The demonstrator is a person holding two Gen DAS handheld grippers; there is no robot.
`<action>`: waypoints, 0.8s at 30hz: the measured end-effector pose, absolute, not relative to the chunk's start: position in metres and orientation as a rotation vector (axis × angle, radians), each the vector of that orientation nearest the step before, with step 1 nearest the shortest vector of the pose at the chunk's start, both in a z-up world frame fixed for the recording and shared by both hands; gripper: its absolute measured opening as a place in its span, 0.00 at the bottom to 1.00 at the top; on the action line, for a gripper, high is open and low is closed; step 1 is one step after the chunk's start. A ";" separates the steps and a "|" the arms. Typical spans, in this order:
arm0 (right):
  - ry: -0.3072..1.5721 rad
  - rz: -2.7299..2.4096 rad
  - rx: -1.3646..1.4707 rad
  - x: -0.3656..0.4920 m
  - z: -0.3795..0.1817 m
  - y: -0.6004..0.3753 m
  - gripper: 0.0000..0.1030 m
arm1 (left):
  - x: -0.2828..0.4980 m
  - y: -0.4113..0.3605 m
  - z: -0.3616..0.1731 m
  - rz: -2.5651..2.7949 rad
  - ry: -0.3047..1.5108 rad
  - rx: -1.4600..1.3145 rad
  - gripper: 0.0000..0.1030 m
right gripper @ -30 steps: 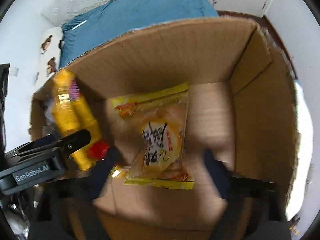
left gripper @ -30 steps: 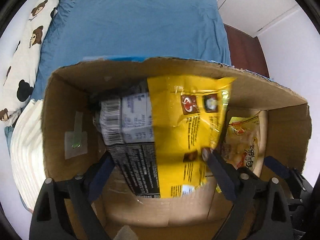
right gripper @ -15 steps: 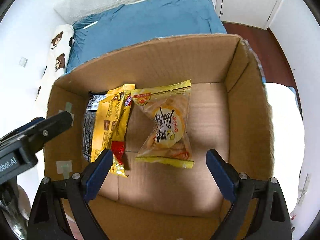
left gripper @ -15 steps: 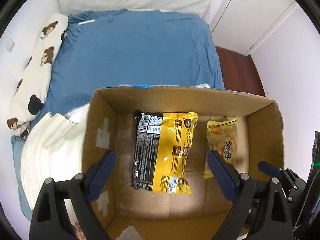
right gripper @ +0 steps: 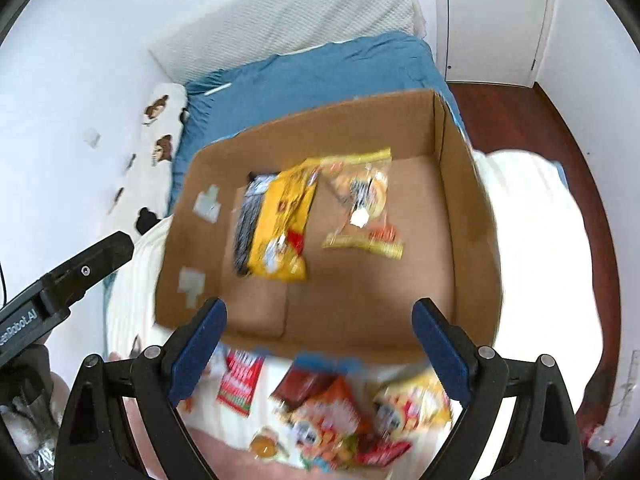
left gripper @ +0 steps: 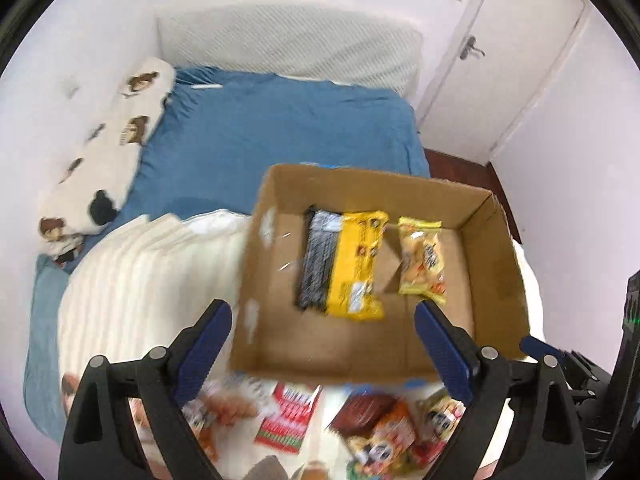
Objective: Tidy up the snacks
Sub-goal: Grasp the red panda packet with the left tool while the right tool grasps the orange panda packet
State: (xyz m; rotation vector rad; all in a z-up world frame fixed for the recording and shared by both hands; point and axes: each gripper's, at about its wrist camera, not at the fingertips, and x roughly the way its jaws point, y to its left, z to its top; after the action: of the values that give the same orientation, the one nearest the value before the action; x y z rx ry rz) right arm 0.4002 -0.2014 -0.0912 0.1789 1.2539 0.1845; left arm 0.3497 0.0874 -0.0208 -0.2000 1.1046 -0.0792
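Cardboard box (left gripper: 496, 276) sits open on a white quilt (left gripper: 132, 276), on a bed with a blue sheet (left gripper: 280, 128). All places given from the box.

Inside the box, on its floor: yellow-and-black bag (left gripper: 344, 264) lying flat toward the left wall; smaller yellow pack (left gripper: 422, 260) just beside it to the right, not clearly touching in the left view. In the right view the pack's (right gripper: 362, 204) corner seems to overlap the bag's (right gripper: 276, 224) top edge; blur makes this uncertain. Right half of the box floor bare.

Outside, along the near wall of the box: loose snacks (left gripper: 384, 436) on the quilt, red, orange and yellow wrappers, too blurred to name singly.

Left gripper (left gripper: 322, 344) above the near wall, jaws wide apart, nothing between them. Right gripper (right gripper: 318, 340) likewise above the near wall, jaws wide apart, empty.

Beyond the box: bear-print pillow (left gripper: 108, 152) by the wall, white door (left gripper: 500, 64) at far right.
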 end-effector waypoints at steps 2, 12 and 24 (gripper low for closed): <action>1.268 0.203 0.188 0.373 -0.097 -0.198 0.93 | 0.323 0.089 -0.024 -0.032 1.099 -0.165 0.91; 1.512 0.166 0.502 0.300 -0.211 -0.206 0.93 | 0.222 0.134 -0.111 0.209 1.274 -0.212 0.91; 1.507 -0.096 0.572 0.287 -0.250 -0.188 0.78 | 0.236 0.182 -0.185 0.147 1.420 -0.088 0.91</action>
State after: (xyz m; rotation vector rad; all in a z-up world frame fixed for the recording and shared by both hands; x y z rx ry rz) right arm 0.2865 -0.1876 -0.2497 0.5724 1.5069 -0.0958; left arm 0.2357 0.1820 -0.1851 -0.0880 1.4196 0.1468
